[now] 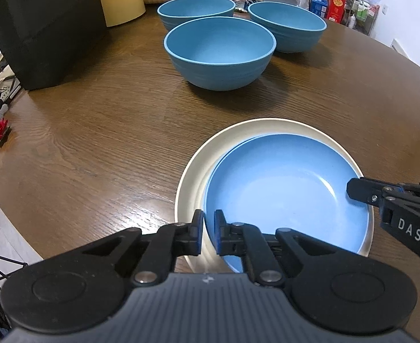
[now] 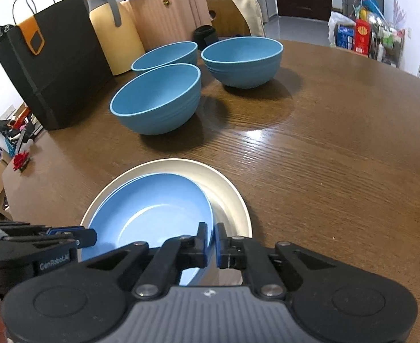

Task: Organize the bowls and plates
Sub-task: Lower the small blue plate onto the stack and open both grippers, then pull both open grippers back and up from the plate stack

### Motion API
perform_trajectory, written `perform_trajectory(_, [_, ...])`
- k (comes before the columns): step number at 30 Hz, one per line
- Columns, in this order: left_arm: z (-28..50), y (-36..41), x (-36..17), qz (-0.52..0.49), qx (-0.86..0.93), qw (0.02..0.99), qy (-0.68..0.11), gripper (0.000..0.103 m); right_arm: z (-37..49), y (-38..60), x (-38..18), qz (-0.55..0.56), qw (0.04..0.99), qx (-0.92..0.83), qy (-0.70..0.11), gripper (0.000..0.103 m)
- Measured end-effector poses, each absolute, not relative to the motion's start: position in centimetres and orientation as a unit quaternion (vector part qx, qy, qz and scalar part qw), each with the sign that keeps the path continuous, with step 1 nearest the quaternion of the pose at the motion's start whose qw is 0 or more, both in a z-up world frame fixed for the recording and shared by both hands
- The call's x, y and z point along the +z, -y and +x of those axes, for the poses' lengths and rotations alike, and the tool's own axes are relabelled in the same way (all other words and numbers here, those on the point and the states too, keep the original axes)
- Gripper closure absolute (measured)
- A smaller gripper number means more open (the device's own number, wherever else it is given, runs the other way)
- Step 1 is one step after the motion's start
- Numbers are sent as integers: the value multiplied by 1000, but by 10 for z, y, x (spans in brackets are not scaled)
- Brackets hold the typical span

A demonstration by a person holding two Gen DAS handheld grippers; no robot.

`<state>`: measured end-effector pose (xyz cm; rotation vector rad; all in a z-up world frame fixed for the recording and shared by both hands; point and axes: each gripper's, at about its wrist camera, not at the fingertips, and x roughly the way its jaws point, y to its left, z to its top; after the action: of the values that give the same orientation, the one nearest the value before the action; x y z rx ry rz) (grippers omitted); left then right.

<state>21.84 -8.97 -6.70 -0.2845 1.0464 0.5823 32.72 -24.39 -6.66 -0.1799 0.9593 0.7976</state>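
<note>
While the blue plate (image 1: 287,197) sits nested in the larger cream plate (image 1: 190,177) near the table's (image 1: 110,131) front edge, both grippers are clamped on its rim from opposite sides. The left gripper (image 1: 208,234) has its jaws drawn narrow on the plate's left rim — one pad outside, one inside — and the right gripper (image 2: 211,243) pinches the right rim the same way. The plate is round, so no long axis matters; what counts is that it lies directly ahead of and below both grippers, between them, with neither hand clearly nearer. It looks slightly tilted or off-centre in the cream plate, crowding the near side.

Beyond it, toward the table's far edge, stand three blue bowls (image 1: 220,54) clustered close together, all upright and empty. Any coming lift would probably have to stay level between the two hands, or the plate could slip from one pinch.

Readable writing: "DAS" on the right gripper's body in the left view, "GenRobot.AI" on the left gripper's in the right view. A black paper bag (image 2: 53,65) stands at the table's far left corner.
</note>
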Motion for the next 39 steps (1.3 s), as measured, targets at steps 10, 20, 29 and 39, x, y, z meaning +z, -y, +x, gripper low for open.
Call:
perform_trajectory(10, [217, 88, -61, -140, 272, 821, -483, 93, 326, 248, -62, -76, 809, 368, -451, 95])
perform_trajectory(20, [189, 82, -27, -147, 294, 835, -441, 41, 325, 266, -34, -49, 819, 350, -453, 24])
perform_trajectory(29, [148, 74, 6, -159, 328, 836, -411, 0, 312, 275, -19, -47, 817, 327, -473, 0])
perform_trajectory(39, [136, 50, 26, -194, 351, 824, -401, 0, 297, 257, -16, -73, 792, 348, -496, 0])
